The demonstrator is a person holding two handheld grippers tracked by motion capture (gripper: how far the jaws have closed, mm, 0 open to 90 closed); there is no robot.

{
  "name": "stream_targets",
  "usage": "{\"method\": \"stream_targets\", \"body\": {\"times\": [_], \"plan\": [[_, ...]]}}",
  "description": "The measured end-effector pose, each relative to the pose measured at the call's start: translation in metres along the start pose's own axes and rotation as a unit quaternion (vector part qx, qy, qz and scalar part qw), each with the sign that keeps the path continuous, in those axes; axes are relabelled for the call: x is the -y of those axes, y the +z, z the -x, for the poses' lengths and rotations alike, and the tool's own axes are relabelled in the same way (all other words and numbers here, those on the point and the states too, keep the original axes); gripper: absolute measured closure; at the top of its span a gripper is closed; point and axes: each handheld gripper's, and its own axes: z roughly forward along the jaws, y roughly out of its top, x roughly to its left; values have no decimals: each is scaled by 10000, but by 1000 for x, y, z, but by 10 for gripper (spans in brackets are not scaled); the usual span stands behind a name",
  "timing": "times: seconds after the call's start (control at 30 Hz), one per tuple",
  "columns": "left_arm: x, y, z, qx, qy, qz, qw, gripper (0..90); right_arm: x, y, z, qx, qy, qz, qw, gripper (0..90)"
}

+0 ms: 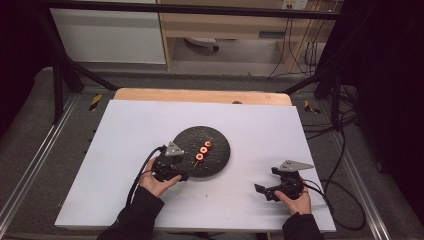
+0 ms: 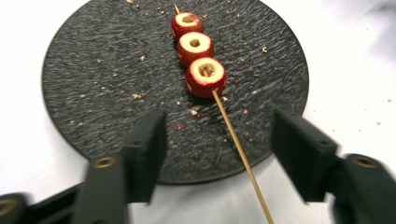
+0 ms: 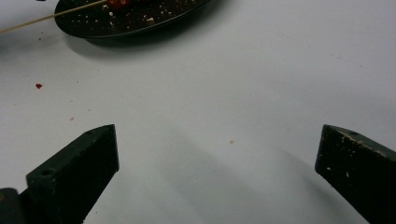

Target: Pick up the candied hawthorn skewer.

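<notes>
A round black plate (image 1: 221, 155) (image 2: 93, 70) (image 3: 135, 23) lies mid-table. On it rests a wooden skewer (image 2: 238, 149) (image 1: 184, 181) (image 3: 42, 18) threaded through three red cored fruit pieces (image 2: 205, 77) (image 1: 203, 150). Its bare end sticks out over the plate's near rim. My left gripper (image 1: 181, 172) (image 2: 219, 154) is open at that rim, its jaws on either side of the stick without touching it. My right gripper (image 1: 262, 192) (image 3: 217, 172) is open over bare table to the plate's right, with nothing between its jaws.
The white table top (image 1: 125, 135) carries small crumbs near the plate. A wooden strip (image 1: 200, 95) runs along its far edge. Black frame bars and cables (image 1: 340, 165) stand around the table.
</notes>
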Motion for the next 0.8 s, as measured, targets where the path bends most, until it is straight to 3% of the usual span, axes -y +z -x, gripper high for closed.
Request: {"method": "stream_targets", "body": {"times": [0.17,0.47,0.6,0.8], "plan": [[-4,11,4,-25,-76,-259,9996,528,0,0,0,-6,2,-7,10000,5],[-11,24,13,-155,28,-641,9978,689,0,-1,0,-10,21,-5,10000,5],[-12,26,16,-246,45,-722,9971,776,-1,-1,0,-10,48,4,10000,5],[-13,29,19,-336,2,-731,9968,831,0,0,0,-19,32,-3,10000,5]]}}
